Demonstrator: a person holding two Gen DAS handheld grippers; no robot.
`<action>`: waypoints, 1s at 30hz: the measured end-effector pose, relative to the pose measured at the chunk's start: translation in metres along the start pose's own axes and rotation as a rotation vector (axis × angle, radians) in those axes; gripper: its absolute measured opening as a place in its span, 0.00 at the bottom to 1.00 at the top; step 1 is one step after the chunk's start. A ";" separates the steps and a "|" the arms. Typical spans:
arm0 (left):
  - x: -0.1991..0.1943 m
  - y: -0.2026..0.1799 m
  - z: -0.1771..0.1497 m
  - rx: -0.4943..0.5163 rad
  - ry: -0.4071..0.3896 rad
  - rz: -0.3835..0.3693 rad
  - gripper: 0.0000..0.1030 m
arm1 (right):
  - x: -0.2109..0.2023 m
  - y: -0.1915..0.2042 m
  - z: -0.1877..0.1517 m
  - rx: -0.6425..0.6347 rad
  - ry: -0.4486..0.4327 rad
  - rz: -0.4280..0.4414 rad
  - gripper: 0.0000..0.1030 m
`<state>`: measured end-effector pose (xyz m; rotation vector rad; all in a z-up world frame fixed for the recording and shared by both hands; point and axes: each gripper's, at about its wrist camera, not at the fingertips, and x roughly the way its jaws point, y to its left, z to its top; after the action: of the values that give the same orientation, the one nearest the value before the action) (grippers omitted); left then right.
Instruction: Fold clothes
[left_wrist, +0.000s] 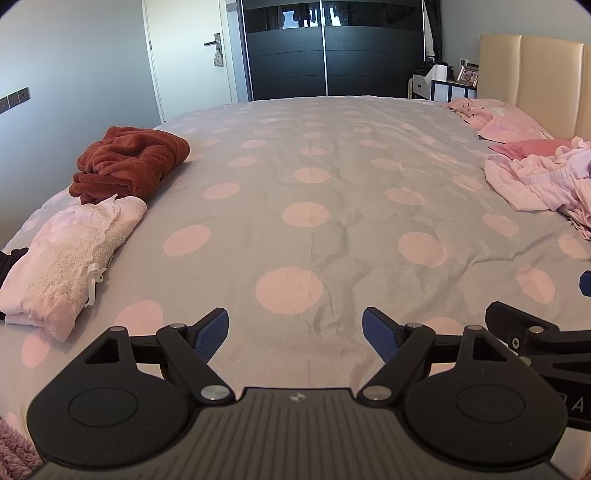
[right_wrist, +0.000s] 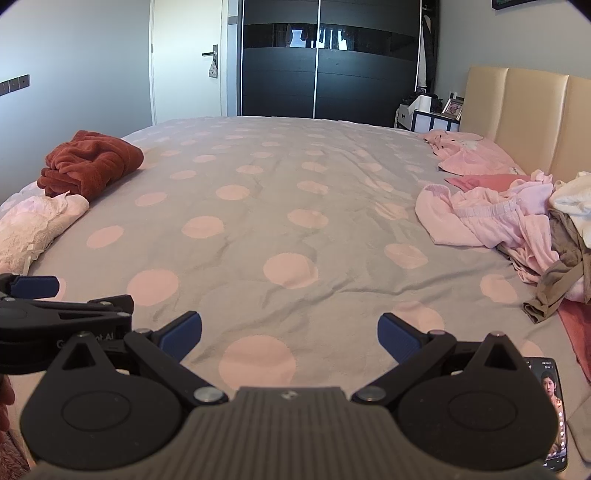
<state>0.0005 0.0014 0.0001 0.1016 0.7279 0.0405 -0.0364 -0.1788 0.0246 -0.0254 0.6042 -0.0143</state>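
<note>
Left hand-held gripper (left_wrist: 295, 334): I see its two blue pads well apart and nothing between them; it hangs low over the bed cover.
Right hand-held gripper (right_wrist: 290, 338): the same, pads spread wide and holding nothing, just beside the left one.
Bed (left_wrist: 314, 177): the grey cover with pink dots has a wide bare middle, with some soft creases.
Unfolded clothes (right_wrist: 509, 229): a loose heap of pink, white and brown-grey garments lies at the right side, near the headboard, all tangled together.
Folded pieces: a pale lace garment (left_wrist: 70, 254) lies in a neat block at the left edge, and a rust-red fleece (left_wrist: 129, 162) just behind it, more bundled than flat.
Stage: I judge that some pieces are already done and the heap is waiting, but which piece comes next I cannot tell.
Risk, tangle: if I pinch one garment in the heap, another can come along, because the sleeves and legs cross each other.
Risk, cover: pads closing too low can also catch the bed cover, since it is soft and creased.
Risk, phone (right_wrist: 552, 410): it lies on the bed close to the right gripper, near the edge; dragged cloth can sweep it off.
Risk, neat pile: a wide swing of the left gripper can knock the lace block open.
</note>
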 end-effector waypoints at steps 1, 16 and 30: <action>0.000 0.001 0.000 -0.008 0.000 0.002 0.77 | 0.000 0.000 0.000 0.001 -0.002 -0.001 0.99; -0.002 0.012 0.001 -0.089 -0.021 -0.042 0.77 | -0.005 -0.004 0.006 0.028 -0.043 0.003 0.99; -0.006 0.007 0.000 -0.054 -0.043 -0.070 0.77 | -0.004 -0.010 0.005 0.066 -0.033 0.027 0.99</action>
<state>-0.0036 0.0084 0.0047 0.0250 0.6863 -0.0090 -0.0369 -0.1889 0.0311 0.0462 0.5711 -0.0075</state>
